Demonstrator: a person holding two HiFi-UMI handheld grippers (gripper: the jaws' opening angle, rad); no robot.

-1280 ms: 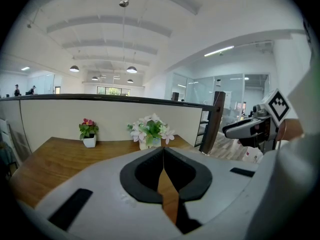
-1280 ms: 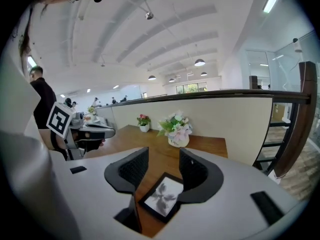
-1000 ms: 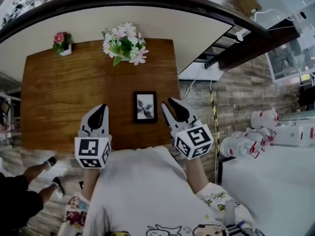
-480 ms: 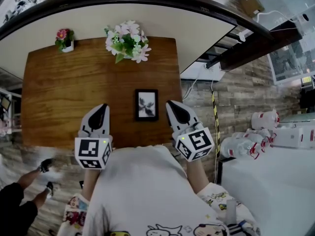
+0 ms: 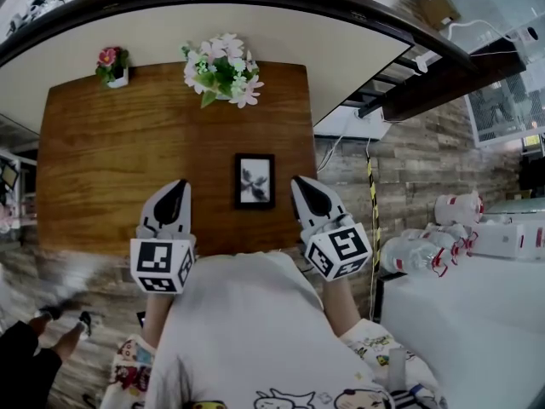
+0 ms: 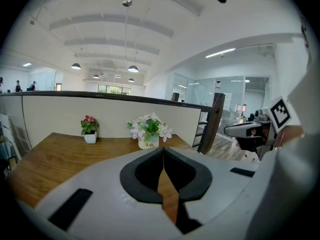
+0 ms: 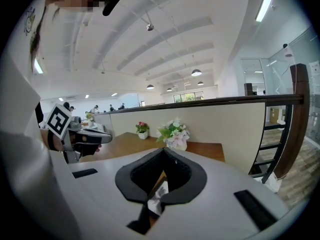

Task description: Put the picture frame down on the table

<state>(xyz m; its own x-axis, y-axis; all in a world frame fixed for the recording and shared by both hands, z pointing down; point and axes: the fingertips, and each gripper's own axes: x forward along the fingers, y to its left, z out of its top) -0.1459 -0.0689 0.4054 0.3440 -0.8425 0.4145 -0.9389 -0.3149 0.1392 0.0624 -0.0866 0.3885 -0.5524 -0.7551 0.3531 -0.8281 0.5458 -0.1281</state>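
Picture frame (image 5: 255, 181) flat on table (image 5: 102, 169) — L gripper (image 5: 178, 186), R gripper (image 5: 298, 182) (both empty) jaws together.

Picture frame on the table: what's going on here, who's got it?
Nobody has it. The picture frame lies flat on the wooden table, between the two hand-held grippers and touched by neither. The left gripper and the right gripper both hover at the near edge with jaws shut on nothing. The frame looks already set down. Two flower pots stand along the far edge.
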